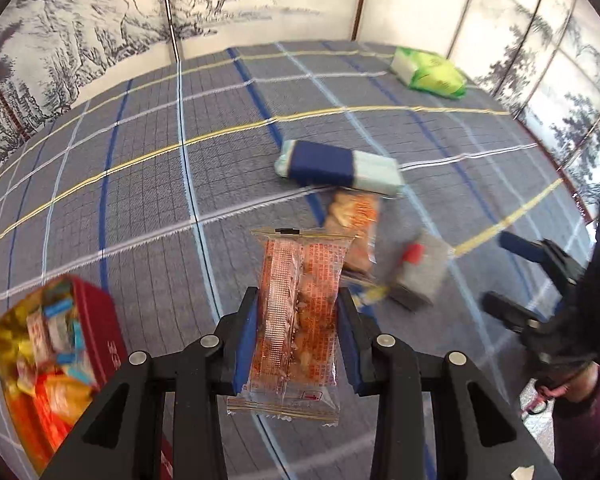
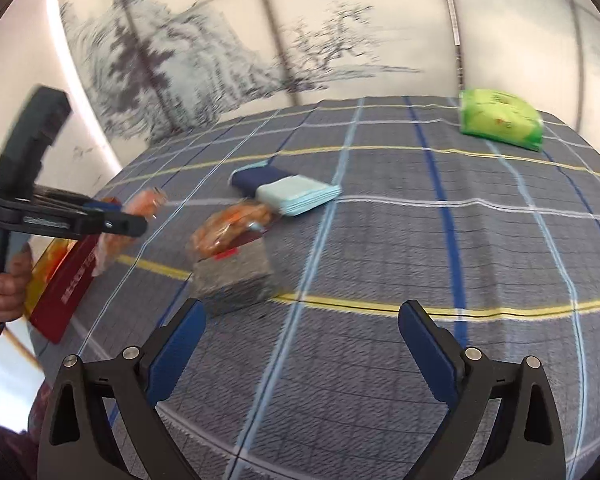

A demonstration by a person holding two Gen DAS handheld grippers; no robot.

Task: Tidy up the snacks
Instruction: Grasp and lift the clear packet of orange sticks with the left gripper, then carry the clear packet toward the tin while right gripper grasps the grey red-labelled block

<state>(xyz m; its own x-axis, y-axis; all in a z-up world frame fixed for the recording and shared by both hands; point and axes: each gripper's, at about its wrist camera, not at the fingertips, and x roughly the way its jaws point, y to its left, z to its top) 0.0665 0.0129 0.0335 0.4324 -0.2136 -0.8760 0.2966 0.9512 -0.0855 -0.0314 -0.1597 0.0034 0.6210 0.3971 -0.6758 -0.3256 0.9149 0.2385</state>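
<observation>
My left gripper (image 1: 297, 294) is shut on a clear packet of orange snacks (image 1: 300, 320), held upright above the checked cloth. In the right wrist view the left gripper (image 2: 134, 225) hangs with that packet (image 2: 146, 204) over a red tin (image 2: 72, 276). The tin (image 1: 100, 312), at the lower left of the left wrist view, is open and holds several wrapped snacks. My right gripper (image 2: 302, 310) stands open and empty, low over the cloth near a grey packet with a red label (image 2: 236, 276). From the left wrist view the right gripper (image 1: 500, 270) is at the right.
A second orange snack packet (image 1: 354, 216) lies beside the grey packet (image 1: 424, 268). A blue and pale-blue pack (image 1: 340, 166) lies mid-table, a green pack (image 1: 432, 70) at the far right corner. A painted folding screen (image 1: 260, 0) closes off the table's far sides.
</observation>
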